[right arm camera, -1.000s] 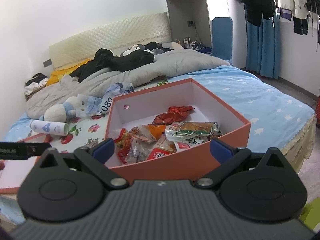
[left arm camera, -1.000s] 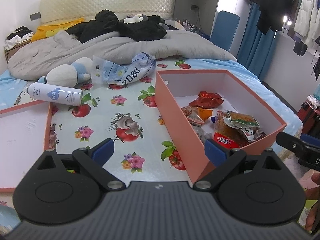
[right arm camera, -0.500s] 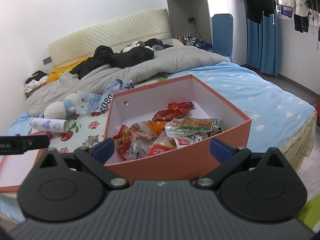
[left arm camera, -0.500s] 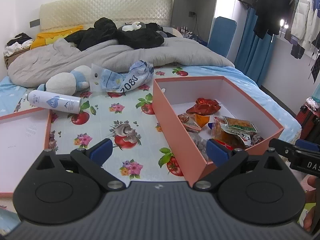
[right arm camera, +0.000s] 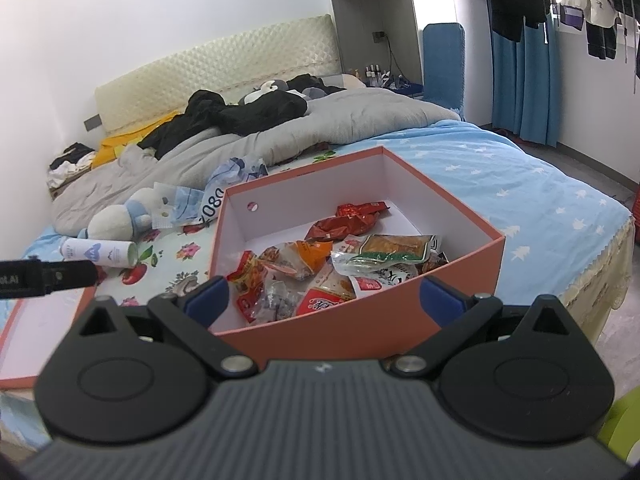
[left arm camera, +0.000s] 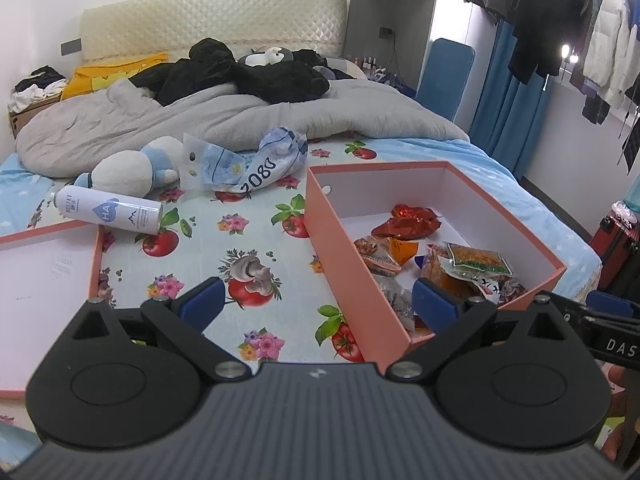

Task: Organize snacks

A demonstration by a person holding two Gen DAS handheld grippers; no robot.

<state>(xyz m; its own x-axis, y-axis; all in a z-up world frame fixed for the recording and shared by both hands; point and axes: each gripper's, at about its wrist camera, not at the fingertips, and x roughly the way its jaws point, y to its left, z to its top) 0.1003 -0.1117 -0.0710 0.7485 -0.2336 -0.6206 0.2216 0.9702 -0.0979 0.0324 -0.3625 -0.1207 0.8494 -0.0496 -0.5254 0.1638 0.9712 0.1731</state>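
left wrist: from bed's foot, faces headboard | right wrist: likewise, nearer | shared: pink box (left arm camera: 400,312) (right arm camera: 360,332), perhaps bottle (left arm camera: 108,210)

Both grippers pull back & rise a bit vs 1 s ago. Left gripper (left arm camera: 316,304) sits further from the pink box (left arm camera: 352,276), so more of the fruit-print sheet (left arm camera: 224,248) shows in front of its fingers; right gripper's black body at the right edge (left arm camera: 608,334) comes in closer to it. From right gripper (right arm camera: 326,298), box (right arm camera: 360,334) looks lower, more snack packets (right arm camera: 320,268) in view inside. Jaws on both just as wide, nothing gripped
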